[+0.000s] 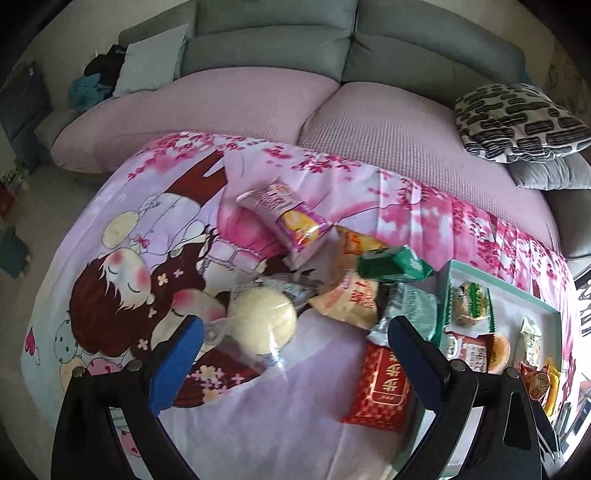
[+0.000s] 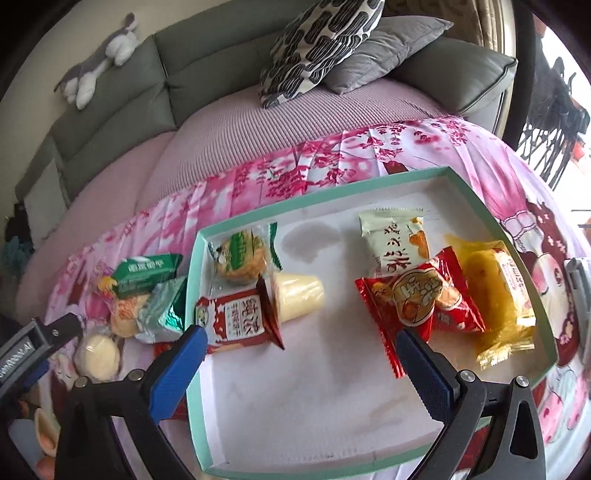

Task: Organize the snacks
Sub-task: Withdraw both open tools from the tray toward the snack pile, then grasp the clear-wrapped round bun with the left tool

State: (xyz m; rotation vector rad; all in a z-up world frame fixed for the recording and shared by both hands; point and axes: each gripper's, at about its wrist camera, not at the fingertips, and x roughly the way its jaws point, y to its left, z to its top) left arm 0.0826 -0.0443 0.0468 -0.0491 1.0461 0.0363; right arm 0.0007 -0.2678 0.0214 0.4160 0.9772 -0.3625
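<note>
Your left claw [image 1: 295, 332] is spread wide and empty above the cartoon-print cloth [image 1: 110, 229], with the clear-wrapped round bun [image 1: 262, 325] between its blue fingers, low centre of the frame. Your right claw [image 2: 301, 345] is also spread, empty, over the teal-rimmed tray [image 2: 199, 406], where a red biscuit packet [image 2: 236, 321] and pudding cup [image 2: 299, 295] lie mid-frame.

A pink cartoon-printed cloth [image 1: 110, 229] with cherry blossoms covers the table. The shallow cardboard tray [image 2: 491, 206] is mint green at the rim and white inside. In it lie a red foil snack packet [image 2: 421, 299], a translucent yellow-wrapped cake [image 2: 495, 291] and a cream packet [image 2: 395, 236]. A black-and-white patterned cushion [image 1: 517, 122] rests on the grey-green sofa [image 1: 277, 33]. Both grippers' finger pads [image 2: 177, 369] are blue.
</note>
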